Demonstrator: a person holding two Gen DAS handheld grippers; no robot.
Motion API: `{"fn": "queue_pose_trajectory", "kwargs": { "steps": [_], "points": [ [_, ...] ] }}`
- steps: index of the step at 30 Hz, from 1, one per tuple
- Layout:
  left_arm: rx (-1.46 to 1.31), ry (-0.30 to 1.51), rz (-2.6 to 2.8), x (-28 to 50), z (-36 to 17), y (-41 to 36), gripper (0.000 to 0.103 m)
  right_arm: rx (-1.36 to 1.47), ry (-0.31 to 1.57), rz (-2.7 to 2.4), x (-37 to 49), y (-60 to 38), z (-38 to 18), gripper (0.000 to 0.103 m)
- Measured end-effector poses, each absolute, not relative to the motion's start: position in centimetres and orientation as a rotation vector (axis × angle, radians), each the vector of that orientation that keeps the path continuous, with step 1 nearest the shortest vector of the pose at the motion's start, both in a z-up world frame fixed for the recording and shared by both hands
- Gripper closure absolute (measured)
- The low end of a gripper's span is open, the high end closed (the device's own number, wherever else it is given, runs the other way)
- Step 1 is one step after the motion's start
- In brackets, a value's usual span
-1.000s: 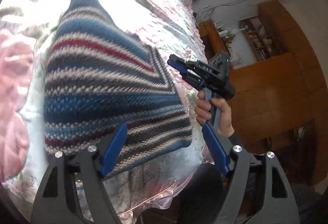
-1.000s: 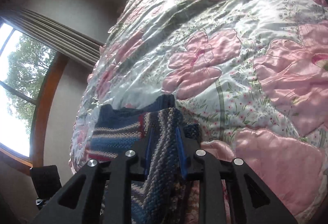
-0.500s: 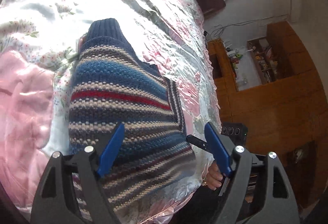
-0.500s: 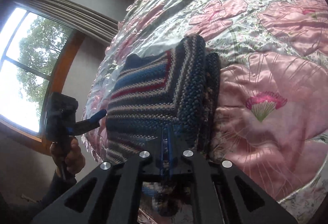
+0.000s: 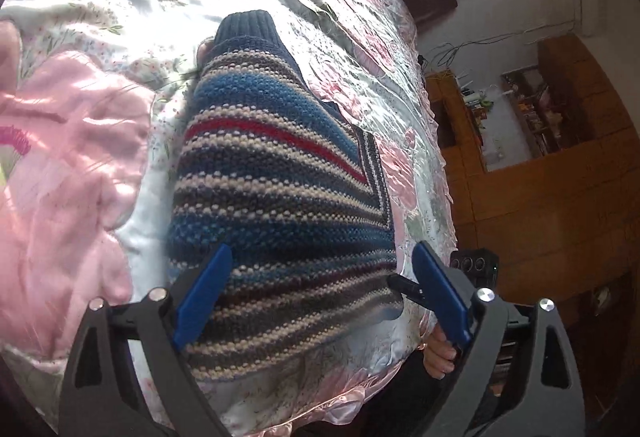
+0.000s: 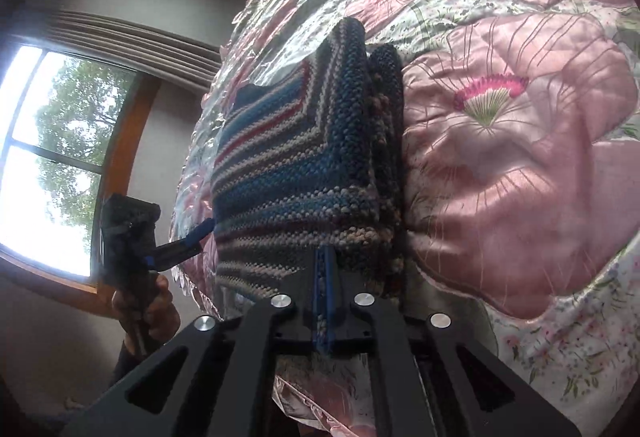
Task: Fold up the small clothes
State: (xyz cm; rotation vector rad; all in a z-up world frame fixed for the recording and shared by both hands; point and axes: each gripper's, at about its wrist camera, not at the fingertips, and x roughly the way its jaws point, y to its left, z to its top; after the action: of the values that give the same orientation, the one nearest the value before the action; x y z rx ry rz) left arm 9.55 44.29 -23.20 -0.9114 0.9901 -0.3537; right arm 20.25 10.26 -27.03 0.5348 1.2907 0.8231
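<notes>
A striped knit sweater in blue, grey, cream and red lies folded on the flowered satin quilt, its ribbed dark-blue cuff pointing away. My left gripper stands open, straddling the sweater's near edge without pinching it. In the right wrist view the sweater shows stacked layers along its right side, and my right gripper is shut on its near edge, knit squeezed between the blue pads. The left gripper sits at the sweater's left side, held by a hand.
The quilt covers the whole bed; its edge falls off close below both grippers. Wooden cabinets and shelves stand past the bed on one side, a window with curtains on the other. A hand holds the right gripper at the bed's edge.
The right gripper has brought the held fold down flat onto the bed and still grips it. The left gripper, open throughout, has come down closer over the sweater's near edge.
</notes>
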Motion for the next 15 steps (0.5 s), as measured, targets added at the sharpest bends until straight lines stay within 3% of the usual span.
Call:
{"fn": "queue_pose_trajectory", "kwargs": {
  "steps": [1, 3, 5, 8, 15],
  "points": [
    [-0.873, 1.006, -0.316, 8.6, -22.6, 44.0, 0.003, 0.522, 1.270, 0.811, 19.4, 9.8, -26.1, 0.086],
    [-0.771, 1.013, -0.268, 6.5, -21.1, 42.9, 0.003, 0.481, 1.242, 0.774, 17.5, 9.0, -24.3, 0.053],
    [-0.664, 1.007, -0.230, 3.9, -19.5, 41.2, 0.003, 0.414, 1.214, 0.717, 15.3, 8.5, -22.6, 0.030],
    [-0.476, 0.943, -0.108, -0.2, -16.7, 38.7, 0.003, 0.306, 1.187, 0.615, 11.7, 8.0, -20.4, 0.008],
    [-0.342, 0.858, -0.025, -8.7, -10.8, 35.1, 0.003, -0.012, 1.028, 0.391, 3.0, 8.7, -14.2, 0.004]
  ]
}}
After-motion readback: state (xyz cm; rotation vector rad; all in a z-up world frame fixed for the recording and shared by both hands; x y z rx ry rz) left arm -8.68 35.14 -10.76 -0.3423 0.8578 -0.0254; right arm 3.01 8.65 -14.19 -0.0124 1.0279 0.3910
